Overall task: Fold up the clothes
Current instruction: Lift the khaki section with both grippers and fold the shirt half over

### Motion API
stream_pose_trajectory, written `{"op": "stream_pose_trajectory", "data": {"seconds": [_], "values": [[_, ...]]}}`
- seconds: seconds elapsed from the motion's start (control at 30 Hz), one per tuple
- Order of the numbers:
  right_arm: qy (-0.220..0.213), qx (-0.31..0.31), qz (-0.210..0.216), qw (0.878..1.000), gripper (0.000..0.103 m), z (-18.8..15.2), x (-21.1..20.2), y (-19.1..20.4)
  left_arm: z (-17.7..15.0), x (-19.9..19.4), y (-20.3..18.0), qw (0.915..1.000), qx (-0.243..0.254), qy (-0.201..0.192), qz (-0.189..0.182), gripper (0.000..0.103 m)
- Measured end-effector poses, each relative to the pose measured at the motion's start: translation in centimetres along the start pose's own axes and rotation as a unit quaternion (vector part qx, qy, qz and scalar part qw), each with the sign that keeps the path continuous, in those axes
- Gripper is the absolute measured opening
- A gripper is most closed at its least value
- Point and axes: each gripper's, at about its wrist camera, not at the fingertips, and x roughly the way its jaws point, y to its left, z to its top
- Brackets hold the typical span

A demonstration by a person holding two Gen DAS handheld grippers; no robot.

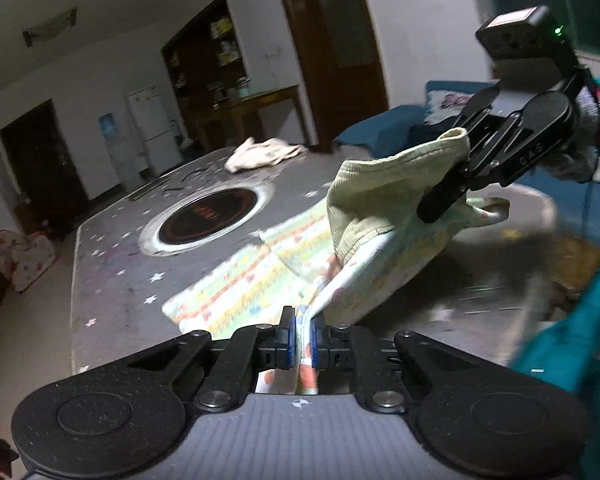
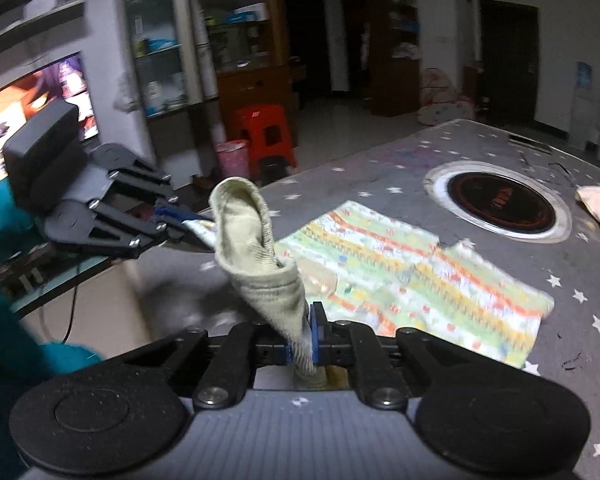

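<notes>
Left wrist view: two grippers hold one small striped garment (image 1: 236, 288) by its ribbed waistband, lifted off the star-patterned surface (image 1: 112, 264) at lower centre.

Left gripper (image 1: 303, 330) jaws are clamped on a printed edge; right gripper (image 1: 446, 196), upper right, jaws are clamped on the waistband. Folding seems barely begun: most of the cloth lies flat, nothing looks finished. Count: one garment in hand, one cream garment (image 1: 260, 154) crumpled at upper centre, unfolded; two grippers.

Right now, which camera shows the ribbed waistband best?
The right wrist view: the ribbed waistband stands unobstructed, rising from the right gripper. In the left wrist view, the waistband is partly covered by that gripper's fingers.
</notes>
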Motion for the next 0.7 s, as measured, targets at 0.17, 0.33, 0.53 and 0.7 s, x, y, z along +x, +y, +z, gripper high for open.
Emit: {"op": "stream_pose_trajectory", "data": {"seconds": [0.17,0.33,0.53,0.7], "values": [[0.015,-0.011,-0.001,1.000,0.006,0.9,-0.5,-0.1,0.8,0.2,-0.3,0.9999,0.009,0.001,-0.007,0.008],[0.011,-0.007,-0.019,1.000,0.006,2.1,0.4,-2.1,1.9,2.4,1.4,1.0000,-0.007,-0.002,-0.003,0.008],[0.008,-0.007,-0.044,0.999,0.006,4.3,2.3,-5.7,3.4,6.4,4.6,0.9996,-0.025,0.008,0.002,0.008],[0.013,0.004,-0.064,0.998,0.006,5.9,4.8,-9.5,4.2,10.6,7.3,0.9984,-0.048,0.032,0.000,0.008]]}}
